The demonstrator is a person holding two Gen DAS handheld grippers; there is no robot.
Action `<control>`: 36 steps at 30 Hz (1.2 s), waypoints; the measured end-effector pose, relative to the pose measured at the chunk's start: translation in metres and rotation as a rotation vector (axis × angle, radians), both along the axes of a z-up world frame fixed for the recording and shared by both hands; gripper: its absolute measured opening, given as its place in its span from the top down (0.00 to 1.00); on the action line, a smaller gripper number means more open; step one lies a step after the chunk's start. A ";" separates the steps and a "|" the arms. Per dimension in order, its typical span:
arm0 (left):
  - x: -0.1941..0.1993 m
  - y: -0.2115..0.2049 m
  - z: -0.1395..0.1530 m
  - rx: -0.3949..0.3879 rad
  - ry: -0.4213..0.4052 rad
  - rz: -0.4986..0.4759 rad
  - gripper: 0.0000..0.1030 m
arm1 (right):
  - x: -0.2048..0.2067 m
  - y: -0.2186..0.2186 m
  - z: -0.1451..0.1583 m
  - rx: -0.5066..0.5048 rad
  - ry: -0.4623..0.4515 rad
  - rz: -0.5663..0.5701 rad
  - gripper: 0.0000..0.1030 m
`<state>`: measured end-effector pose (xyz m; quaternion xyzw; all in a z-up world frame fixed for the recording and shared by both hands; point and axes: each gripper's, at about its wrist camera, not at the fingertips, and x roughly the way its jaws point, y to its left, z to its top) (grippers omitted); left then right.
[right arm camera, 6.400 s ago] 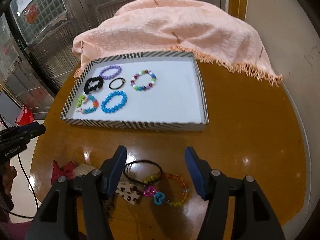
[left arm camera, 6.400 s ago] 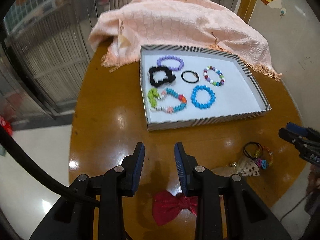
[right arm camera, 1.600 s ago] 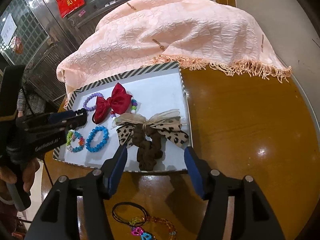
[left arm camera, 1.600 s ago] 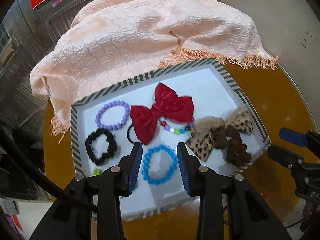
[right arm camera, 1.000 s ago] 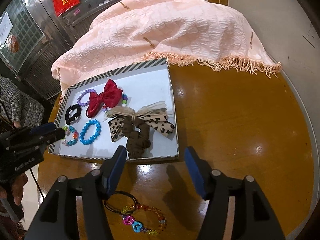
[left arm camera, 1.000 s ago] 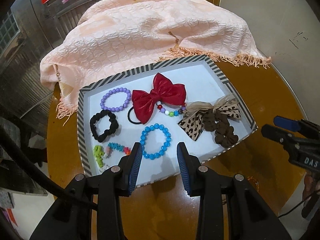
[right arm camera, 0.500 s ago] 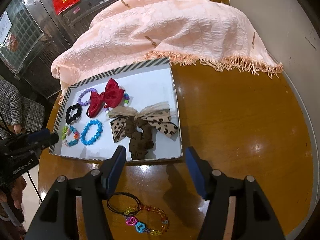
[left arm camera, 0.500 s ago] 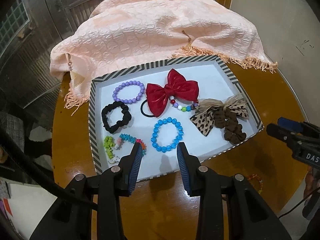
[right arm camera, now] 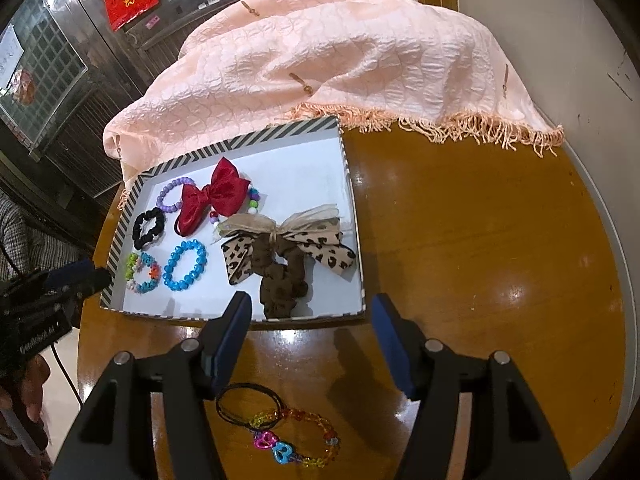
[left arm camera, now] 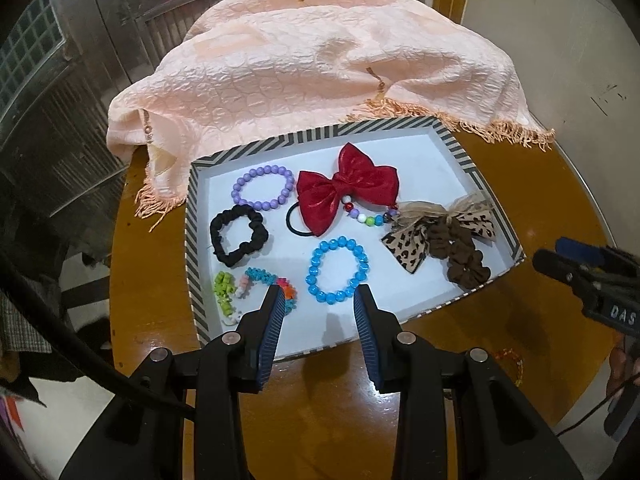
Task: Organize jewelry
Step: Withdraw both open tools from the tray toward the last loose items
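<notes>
On the round table (right arm camera: 480, 240) | both tongs empty, left gripper (left arm camera: 320, 304) moderately parted, right gripper (right arm camera: 310, 308) wide | striped tray (right arm camera: 352, 216) filled; black hair tie (right arm camera: 244, 402) and rainbow bracelet (right arm camera: 304, 436) outside, touching | risk: lifting both together

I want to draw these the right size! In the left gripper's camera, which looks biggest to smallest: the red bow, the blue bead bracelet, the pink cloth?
1. Pink cloth, far the biggest.
2. Red bow.
3. Blue bead bracelet, slightly smaller than the bow, though it lies nearer the camera, so that's close.
</notes>
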<state>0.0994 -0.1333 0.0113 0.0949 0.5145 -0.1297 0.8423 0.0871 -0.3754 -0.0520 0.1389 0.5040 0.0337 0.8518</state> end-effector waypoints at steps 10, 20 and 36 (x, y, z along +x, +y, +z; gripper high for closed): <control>-0.008 0.000 -0.002 0.000 0.006 -0.028 0.72 | -0.026 -0.012 0.001 -0.011 -0.011 -0.047 0.35; -0.017 -0.009 0.000 -0.006 0.000 -0.062 0.72 | -0.038 -0.023 -0.002 0.001 -0.002 -0.092 0.35; -0.035 0.021 0.008 -0.004 -0.022 -0.024 0.72 | -0.048 -0.005 0.007 -0.009 -0.045 -0.051 0.34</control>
